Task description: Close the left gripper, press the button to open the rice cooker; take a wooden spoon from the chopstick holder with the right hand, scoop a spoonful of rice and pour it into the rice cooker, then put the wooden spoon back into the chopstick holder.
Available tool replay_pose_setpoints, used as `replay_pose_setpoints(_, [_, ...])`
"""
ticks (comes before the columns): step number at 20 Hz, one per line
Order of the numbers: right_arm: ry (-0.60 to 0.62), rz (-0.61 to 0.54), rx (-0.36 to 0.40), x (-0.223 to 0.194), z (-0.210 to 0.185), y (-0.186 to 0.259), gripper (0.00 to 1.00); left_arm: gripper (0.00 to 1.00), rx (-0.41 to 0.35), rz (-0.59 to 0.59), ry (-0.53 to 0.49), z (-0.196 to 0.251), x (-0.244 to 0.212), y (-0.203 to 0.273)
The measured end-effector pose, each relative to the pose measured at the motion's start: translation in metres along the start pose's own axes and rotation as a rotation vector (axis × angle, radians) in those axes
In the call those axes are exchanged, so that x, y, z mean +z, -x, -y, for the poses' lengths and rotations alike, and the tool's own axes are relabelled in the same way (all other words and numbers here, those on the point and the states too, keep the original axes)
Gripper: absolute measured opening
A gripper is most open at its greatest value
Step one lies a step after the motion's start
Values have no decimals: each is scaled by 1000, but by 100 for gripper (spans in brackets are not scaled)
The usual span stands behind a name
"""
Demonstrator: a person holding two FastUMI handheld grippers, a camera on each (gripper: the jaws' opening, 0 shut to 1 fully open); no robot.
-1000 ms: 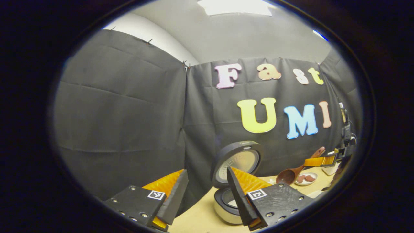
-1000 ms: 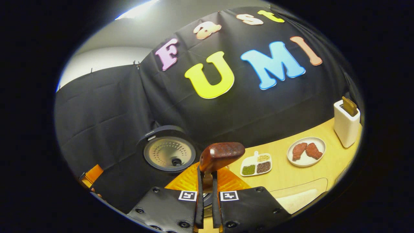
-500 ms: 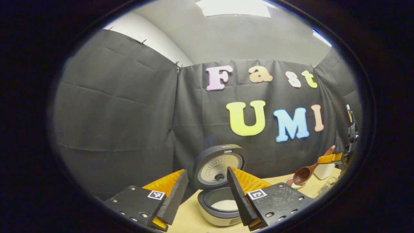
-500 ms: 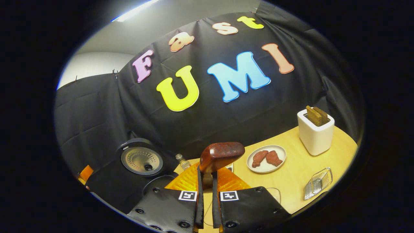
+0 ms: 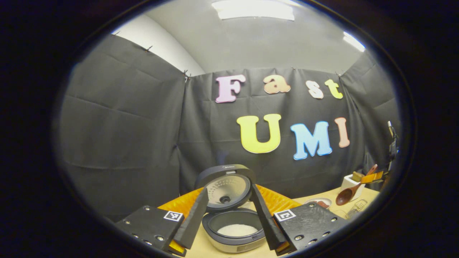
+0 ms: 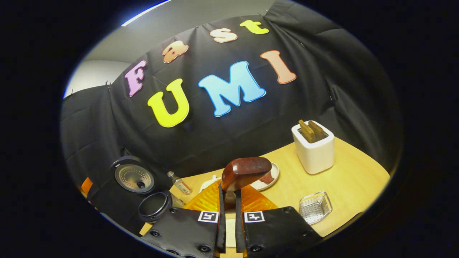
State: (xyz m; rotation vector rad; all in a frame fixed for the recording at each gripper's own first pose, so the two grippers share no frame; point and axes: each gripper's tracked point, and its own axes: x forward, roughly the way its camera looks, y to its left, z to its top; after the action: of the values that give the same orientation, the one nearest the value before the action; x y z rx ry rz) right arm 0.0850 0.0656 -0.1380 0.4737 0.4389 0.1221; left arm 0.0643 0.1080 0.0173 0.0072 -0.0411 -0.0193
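Cooker (image 5: 233,229) lid is open, rice inside. Spoon (image 6: 245,171) is clamped in right claw (image 6: 229,200); holder (image 6: 313,148) awaits it. Left claw (image 5: 229,218) is spread, empty.

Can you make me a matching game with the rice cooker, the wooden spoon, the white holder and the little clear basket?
Things:
1. rice cooker
2. wooden spoon
3. white holder
4. clear basket

States:
A. holds brown wooden pieces that stick out of its top
B. lid up, white rice inside
C. lies on the table with nothing in it
D. gripped by the right tool

Pairs: 1-B, 2-D, 3-A, 4-C
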Motion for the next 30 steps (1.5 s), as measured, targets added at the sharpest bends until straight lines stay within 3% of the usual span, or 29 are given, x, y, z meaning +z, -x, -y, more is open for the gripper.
replay_pose_setpoints(13, [19,-29,-153,13,119,41,12,75,-88,7,5,96,9,5])
replay_pose_setpoints(22, [39,-130,-201,-25,155,40,12,75,-85,7,-13,122,12,17])
replay_pose_setpoints(27, [10,-207,-197,-51,163,28,14,75,-64,4,-33,120,11,21])
replay_pose_setpoints(29, [-12,-225,-206,-57,169,24,10,75,-56,6,-35,117,14,21])
replay_pose_setpoints(30, [-28,-241,-207,-62,170,23,14,75,-52,8,-37,116,14,22])
